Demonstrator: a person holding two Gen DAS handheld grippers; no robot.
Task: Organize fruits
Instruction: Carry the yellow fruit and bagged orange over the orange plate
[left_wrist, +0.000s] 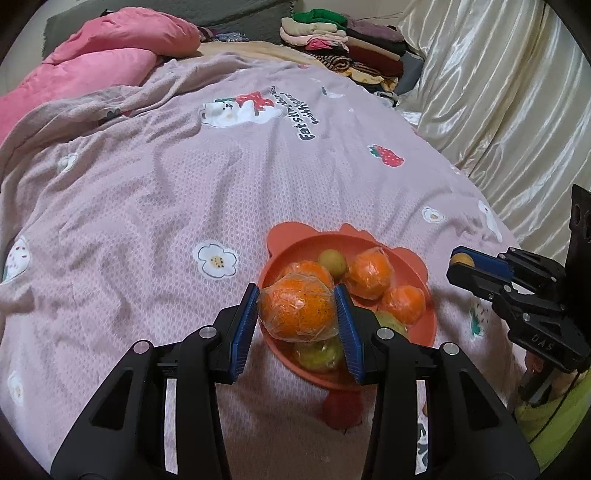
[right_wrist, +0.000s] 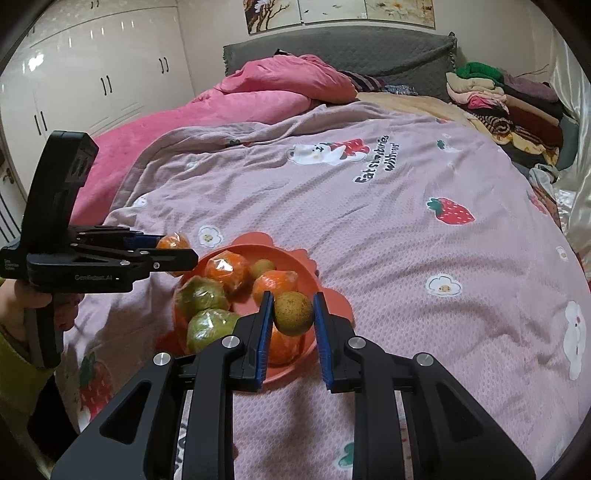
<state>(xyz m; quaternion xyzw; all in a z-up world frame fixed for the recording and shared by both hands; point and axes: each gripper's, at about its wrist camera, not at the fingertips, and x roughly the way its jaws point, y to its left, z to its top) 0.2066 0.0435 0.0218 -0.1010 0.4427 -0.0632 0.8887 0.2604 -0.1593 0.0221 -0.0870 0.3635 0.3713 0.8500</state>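
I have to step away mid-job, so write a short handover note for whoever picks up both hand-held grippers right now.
Left hand-held gripper: shut on a wrapped orange, held over the orange bowl.
Right hand-held gripper: shut on a small brown-green round fruit, also over the bowl.
In the bowl on the bed cover: wrapped oranges, green wrapped fruits, another small round fruit.
Done: both fruits gripped.
Left: place these two, then sort the rest.

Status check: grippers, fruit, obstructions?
Left gripper shut on wrapped orange. Right gripper shut on small brown-green fruit. Both above orange bowl. Nothing blocking.
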